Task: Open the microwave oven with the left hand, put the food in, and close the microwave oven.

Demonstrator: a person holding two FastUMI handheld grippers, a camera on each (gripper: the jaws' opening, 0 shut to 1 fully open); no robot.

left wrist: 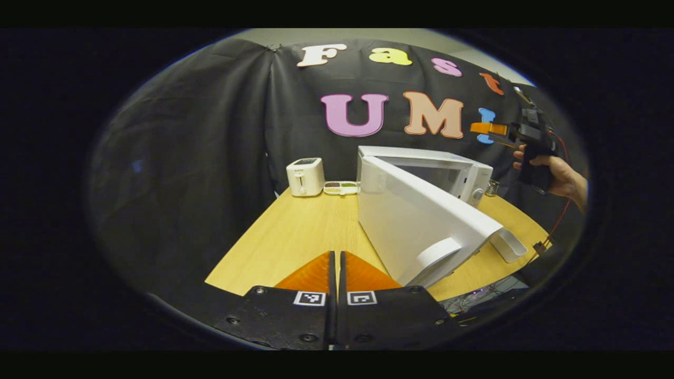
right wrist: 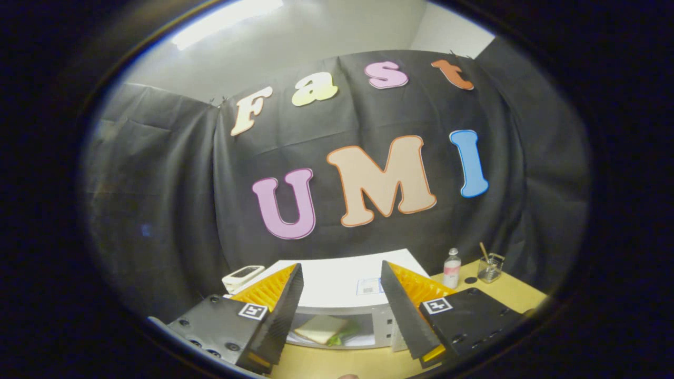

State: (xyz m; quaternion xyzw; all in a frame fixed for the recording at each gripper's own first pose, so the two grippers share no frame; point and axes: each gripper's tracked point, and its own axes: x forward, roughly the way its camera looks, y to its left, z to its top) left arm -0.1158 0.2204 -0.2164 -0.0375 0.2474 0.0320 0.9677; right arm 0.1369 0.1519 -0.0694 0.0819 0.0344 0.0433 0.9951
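My left hand-held gripper point(left wrist: 337, 273): clenched, empty, beside the white microwave oven's open door point(left wrist: 421, 221). My right hand-held gripper point(right wrist: 341, 305): released, empty, above the oven. Sandwich-like food point(right wrist: 321, 331): inside the cavity. Step pending, I judge: swing the door closed.

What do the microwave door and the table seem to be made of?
The microwave door looks like smooth white plastic with a soft sheen; its panel could be painted metal, which I cannot tell. The table shows a pale, even wood grain with a matte finish, likely laminate or veneer rather than solid wood.
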